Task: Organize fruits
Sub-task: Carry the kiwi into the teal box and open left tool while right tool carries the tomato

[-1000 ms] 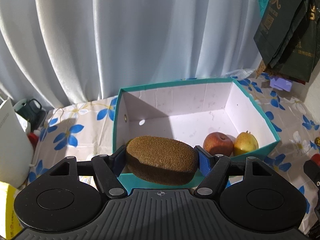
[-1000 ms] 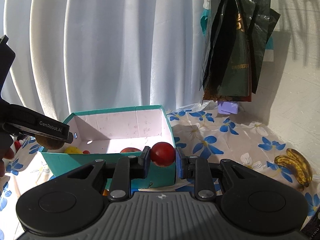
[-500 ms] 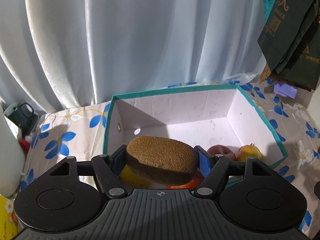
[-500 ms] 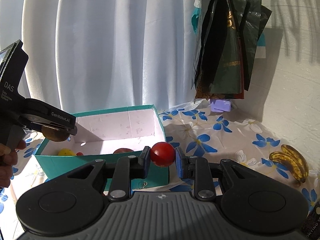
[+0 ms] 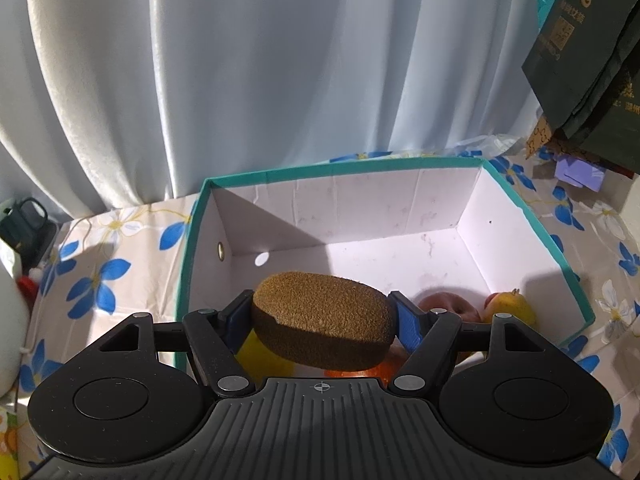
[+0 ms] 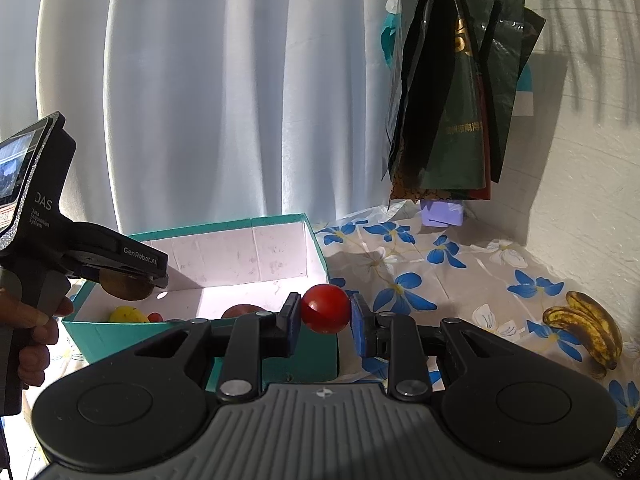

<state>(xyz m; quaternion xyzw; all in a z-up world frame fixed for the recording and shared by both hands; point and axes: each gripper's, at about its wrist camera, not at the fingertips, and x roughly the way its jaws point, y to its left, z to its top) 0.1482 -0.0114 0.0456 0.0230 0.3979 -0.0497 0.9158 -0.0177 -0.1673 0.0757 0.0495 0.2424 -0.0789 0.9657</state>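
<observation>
Left wrist view: my left tool [image 5: 322, 320] clenched fuzzy brown kiwi [image 5: 322, 316] over teal cardboard box [image 5: 340, 166], several fruits already inside. Right tool [image 6: 325, 312] clenched small red tomato [image 6: 325, 309] beside box; spotted yellow bananas [image 6: 588, 326] left on bench.

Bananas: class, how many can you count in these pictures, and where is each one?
2. Both bananas lie together as one bunch on the flowered cloth, right of the box, near the wall. More may be hidden behind the gripper body.
</observation>
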